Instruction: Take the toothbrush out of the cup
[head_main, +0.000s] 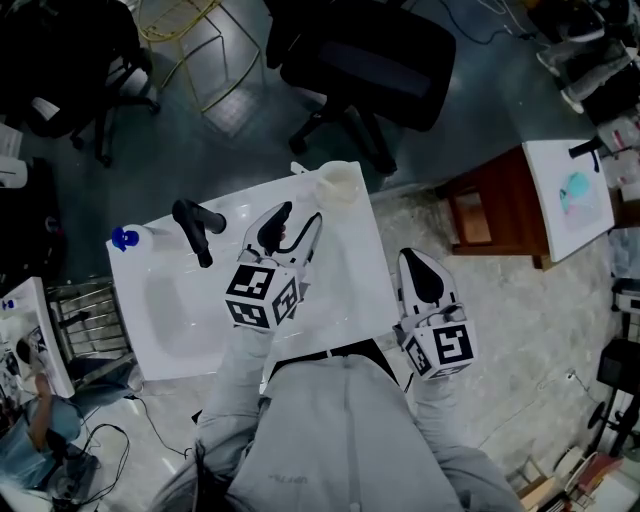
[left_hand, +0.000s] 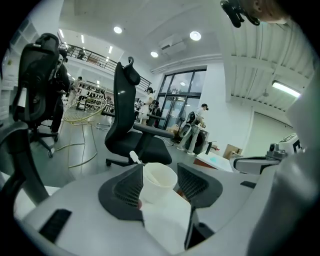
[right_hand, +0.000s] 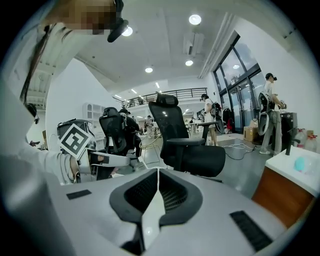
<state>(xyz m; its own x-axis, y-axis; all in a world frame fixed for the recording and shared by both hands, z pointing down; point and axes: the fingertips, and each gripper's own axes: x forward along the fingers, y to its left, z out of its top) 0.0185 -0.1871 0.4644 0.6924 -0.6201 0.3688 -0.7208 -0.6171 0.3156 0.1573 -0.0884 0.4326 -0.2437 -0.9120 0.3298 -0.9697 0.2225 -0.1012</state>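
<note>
A white cup (head_main: 340, 183) stands at the far right corner of the white basin counter (head_main: 345, 290). A white toothbrush (head_main: 300, 168) leans out of it to the left. My left gripper (head_main: 300, 215) hovers over the counter, pointing at the cup, with its jaws open. In the left gripper view the cup (left_hand: 159, 179) shows between the two black fingers (left_hand: 125, 192), with the brush head (left_hand: 134, 156) poking up at its left rim; neither pad presses on it. My right gripper (head_main: 415, 258) hangs off the counter's right edge, shut and empty; its jaws (right_hand: 158, 172) meet.
A black faucet (head_main: 195, 228) and a blue item (head_main: 125, 238) stand at the counter's left, beside the sunken bowl (head_main: 185, 305). A black office chair (head_main: 365, 60) is just beyond the cup. A brown wooden cabinet (head_main: 490, 210) and a white table (head_main: 570, 195) stand to the right.
</note>
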